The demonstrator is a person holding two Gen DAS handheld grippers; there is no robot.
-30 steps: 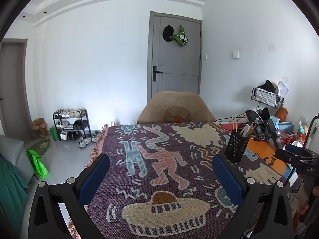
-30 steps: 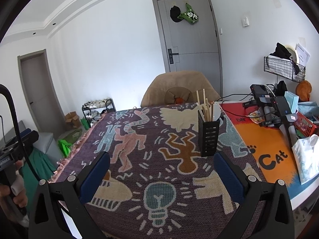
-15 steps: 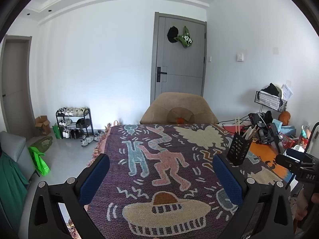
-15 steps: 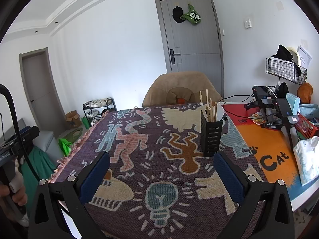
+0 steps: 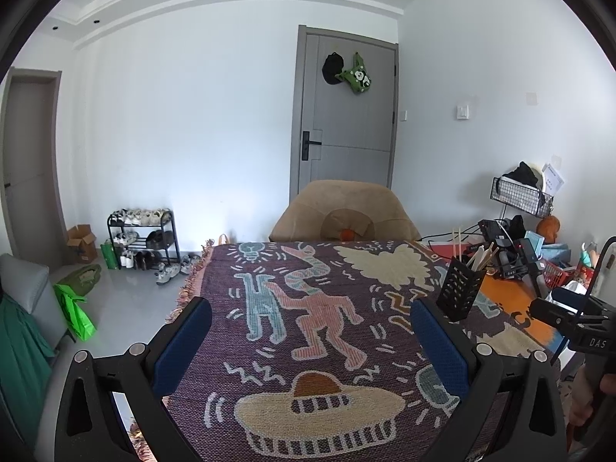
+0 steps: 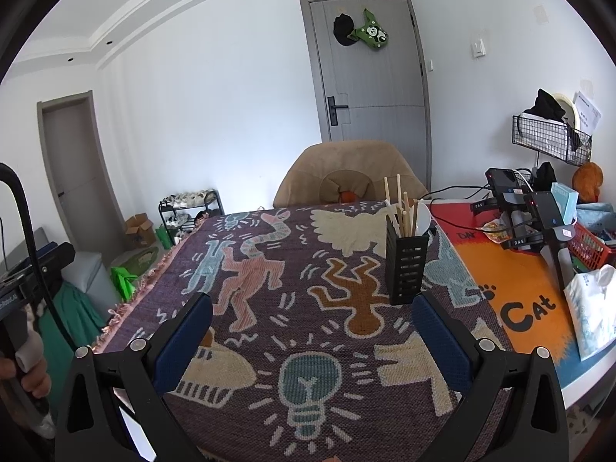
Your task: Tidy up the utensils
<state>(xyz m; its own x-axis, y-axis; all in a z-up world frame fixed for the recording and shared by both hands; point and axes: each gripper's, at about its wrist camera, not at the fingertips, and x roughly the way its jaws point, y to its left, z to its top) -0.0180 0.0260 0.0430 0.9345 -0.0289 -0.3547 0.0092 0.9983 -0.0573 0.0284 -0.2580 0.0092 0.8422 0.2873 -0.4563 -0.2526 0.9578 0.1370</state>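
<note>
Both grippers, left (image 5: 310, 340) and right (image 6: 312, 340), hover spread and empty (work seemingly finished); wooden chopsticks (image 6: 400, 208) stand gathered in the black slotted plastic holder (image 6: 406, 265) near the patterned woven tablecloth (image 6: 269, 308)'s right edge.

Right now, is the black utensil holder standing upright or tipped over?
Upright. The black utensil holder stands on its base on the patterned cloth, with chopsticks rising from its open top.

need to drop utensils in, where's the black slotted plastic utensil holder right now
In the right wrist view, the black slotted plastic utensil holder stands upright on the patterned woven blanket, right of centre, just beyond the right gripper's right finger, near the orange mat.
</note>
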